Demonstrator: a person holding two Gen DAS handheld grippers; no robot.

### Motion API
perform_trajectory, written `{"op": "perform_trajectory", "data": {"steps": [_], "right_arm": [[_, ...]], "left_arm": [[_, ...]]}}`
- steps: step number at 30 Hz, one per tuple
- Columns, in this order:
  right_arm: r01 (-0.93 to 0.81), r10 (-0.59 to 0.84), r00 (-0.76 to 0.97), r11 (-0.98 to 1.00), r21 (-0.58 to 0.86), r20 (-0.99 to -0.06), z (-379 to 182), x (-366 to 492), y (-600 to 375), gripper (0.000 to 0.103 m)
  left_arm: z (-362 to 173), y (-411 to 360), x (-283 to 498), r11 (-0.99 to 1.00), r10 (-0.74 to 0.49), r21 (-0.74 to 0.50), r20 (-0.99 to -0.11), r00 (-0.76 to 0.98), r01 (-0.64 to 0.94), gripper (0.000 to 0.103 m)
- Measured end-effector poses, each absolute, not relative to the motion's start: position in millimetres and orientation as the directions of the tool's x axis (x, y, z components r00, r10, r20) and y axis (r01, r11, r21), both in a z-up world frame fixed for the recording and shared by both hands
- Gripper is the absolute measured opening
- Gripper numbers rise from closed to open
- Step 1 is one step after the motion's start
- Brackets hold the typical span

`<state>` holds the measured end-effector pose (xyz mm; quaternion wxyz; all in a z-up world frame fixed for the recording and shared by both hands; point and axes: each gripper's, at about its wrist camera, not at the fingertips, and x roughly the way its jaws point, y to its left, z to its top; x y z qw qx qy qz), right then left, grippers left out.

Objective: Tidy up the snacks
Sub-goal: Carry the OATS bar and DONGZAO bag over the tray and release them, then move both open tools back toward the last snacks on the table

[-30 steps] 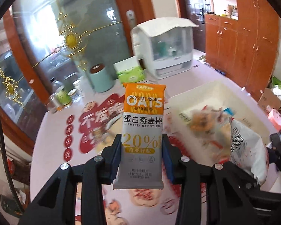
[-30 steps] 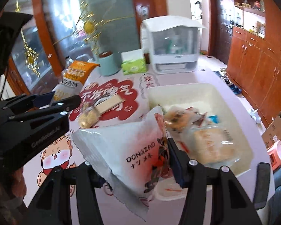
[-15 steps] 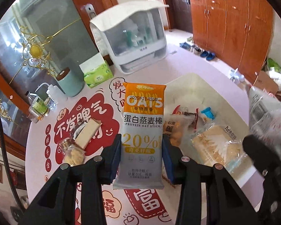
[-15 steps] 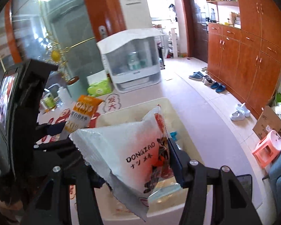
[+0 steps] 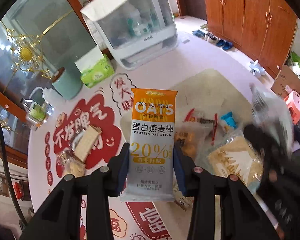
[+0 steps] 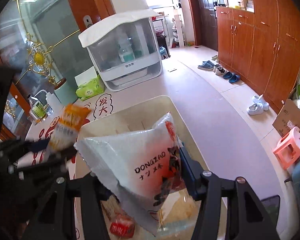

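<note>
Our left tool [image 5: 151, 158] grips the oat bar [image 5: 152, 140] upright; right tool [image 6: 138, 172] clamps the white snack bag [image 6: 134, 160] over the cream bin [image 6: 146, 108] w/ snacks inside.

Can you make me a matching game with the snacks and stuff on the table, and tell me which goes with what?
Things:
1. oat bar
2. white packet
3. tissue box
4. wafer

Places:
A. lying on the red sticker
B. in the right gripper
C. in the left gripper
D. beside the teal cup

Pairs: 1-C, 2-B, 3-D, 4-A
</note>
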<state>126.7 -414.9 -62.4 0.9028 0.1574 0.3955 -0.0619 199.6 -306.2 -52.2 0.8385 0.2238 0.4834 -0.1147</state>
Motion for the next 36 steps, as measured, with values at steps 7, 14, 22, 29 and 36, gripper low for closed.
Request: {"op": "perform_trajectory", "data": {"steps": [7,14,22,29,36], "right_arm": [[0.237,-0.003,0.684,0.946,0.219,-0.729,-68,170,-420,0.057],[0.200,0.020,0.678,0.957,0.211,-0.735,-78,194,-416,0.064],[0.172,0.065,0.672,0.955,0.241,-0.738,-74,193,-404,0.072],[0.162,0.092,0.689,0.947,0.277,-0.719,-62,170,-399,0.072],[0.131,0.113,0.705,0.950,0.285,-0.700,-45,143,-385,0.072]], "left_arm": [[-73,-312,200,0.865,0.017,0.237,-0.895,0.447,0.442,0.040],[-73,-313,195,0.869,-0.035,0.184,-0.903,0.427,0.460,0.084],[-70,-304,185,0.886,-0.047,0.144,-0.918,0.394,0.440,0.085],[-63,-283,165,0.902,-0.012,0.166,-0.913,0.409,0.398,0.085],[-36,-254,144,0.933,-0.018,0.150,-0.889,0.458,0.328,0.085]]}}
